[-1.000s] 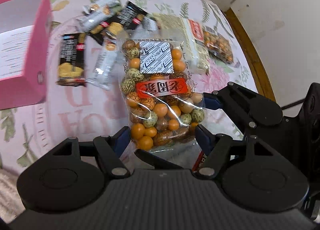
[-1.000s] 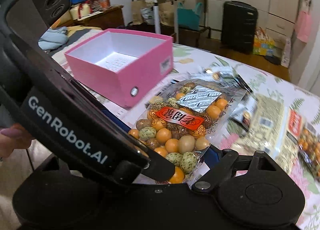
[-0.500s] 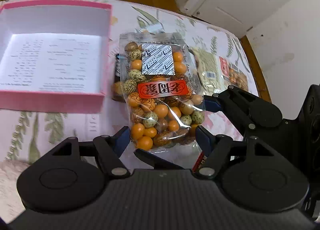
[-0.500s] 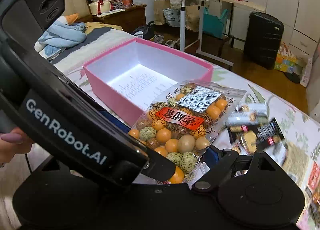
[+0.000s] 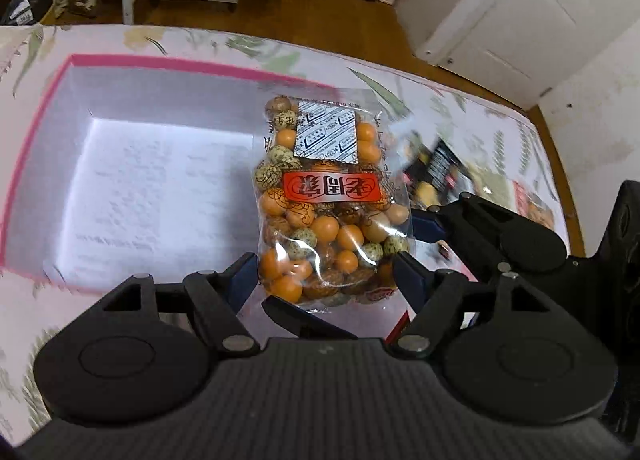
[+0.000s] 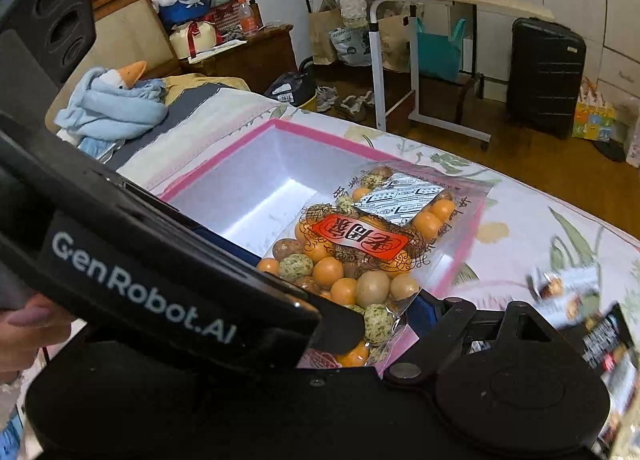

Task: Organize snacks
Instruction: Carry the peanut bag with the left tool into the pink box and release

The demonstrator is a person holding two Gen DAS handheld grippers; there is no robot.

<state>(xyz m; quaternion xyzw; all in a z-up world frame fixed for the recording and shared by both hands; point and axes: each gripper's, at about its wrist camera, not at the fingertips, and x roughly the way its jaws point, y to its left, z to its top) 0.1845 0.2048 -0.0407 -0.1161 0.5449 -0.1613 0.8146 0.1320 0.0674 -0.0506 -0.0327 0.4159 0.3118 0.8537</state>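
Note:
A clear bag of orange and speckled coated nuts [image 5: 324, 215] with a red label is held in the air over the right part of an open pink box [image 5: 120, 63] with a white inside. My left gripper [image 5: 324, 272] is shut on the bag's lower end. My right gripper [image 6: 384, 324] also grips the same bag [image 6: 372, 252] from the side; its left finger is hidden behind the left gripper's body. The pink box [image 6: 256, 139] shows in the right wrist view too.
The box stands on a floral pink cloth [image 5: 460, 107]. Other snack packets [image 5: 440, 171] lie to the right of the box, also in the right wrist view [image 6: 568, 292]. Beyond the edge are wooden floor, a white desk [image 6: 440, 3] and a black suitcase [image 6: 544, 75].
Both grippers have carried the nut bag left, from above the loose snack packets to above the pink box. The grip on the bag has not changed.

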